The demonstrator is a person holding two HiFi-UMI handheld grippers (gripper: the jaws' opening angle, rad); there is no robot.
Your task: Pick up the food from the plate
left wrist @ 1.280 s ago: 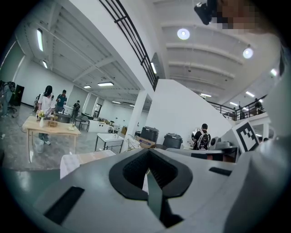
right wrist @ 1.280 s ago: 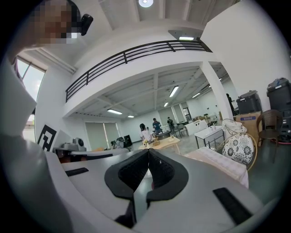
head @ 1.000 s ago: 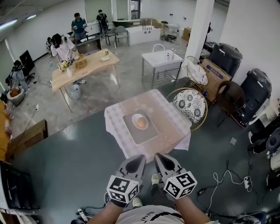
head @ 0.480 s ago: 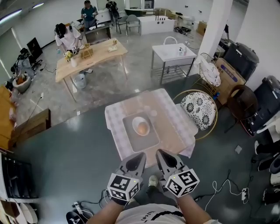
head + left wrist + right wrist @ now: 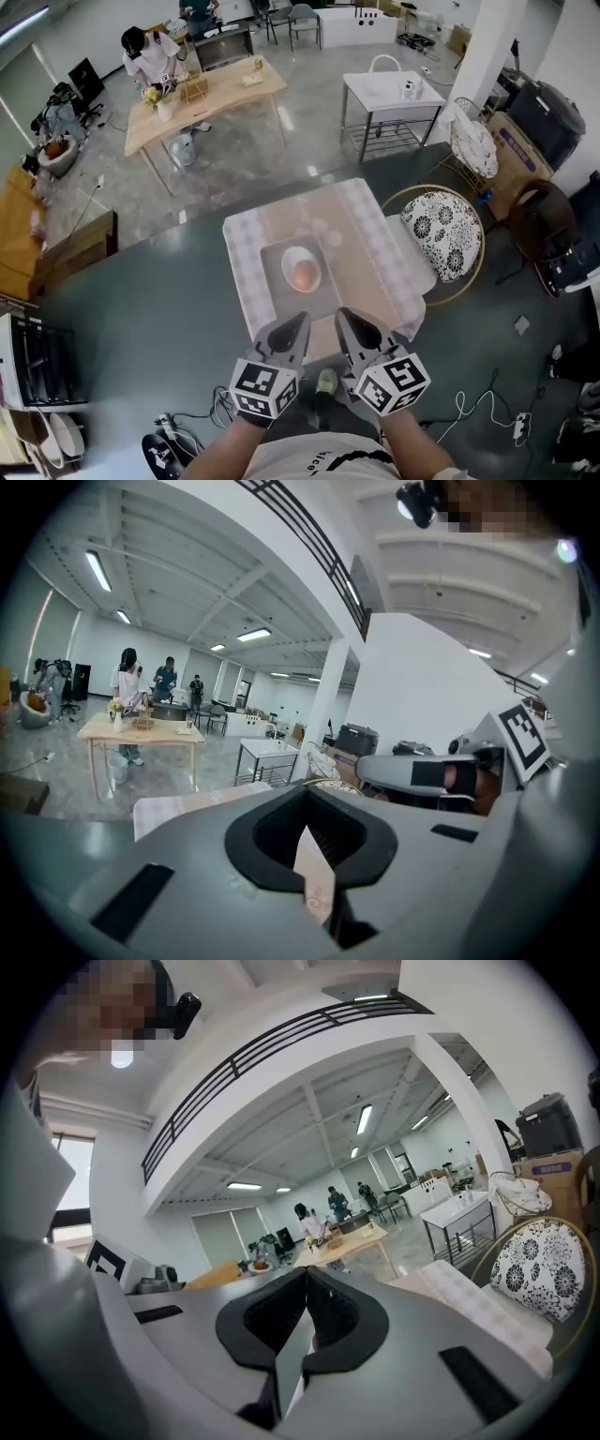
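The food, a round orange-brown piece, lies in the middle of a white plate. The plate stands on a grey mat at the centre of a desk covered with a pale checked cloth. In the head view the left hand-held gripper and the right hand-held gripper are side by side at the near edge of the desk, close to each other but not touching. Both point toward the plate and neither reaches it; the food is apart from both and sits just beyond the gap between them. In the left gripper view the jaws are pressed together, with only a thin slit between the dark pads, and nothing is caught in it. Through the slit a strip of the cloth shows. The right gripper view shows the same: jaws closed tight and holding nothing. A round chair with a black-and-white patterned cushion stands just beside the desk on the right. Farther back are a white stand and a long wooden desk, where a person in a white top stands.
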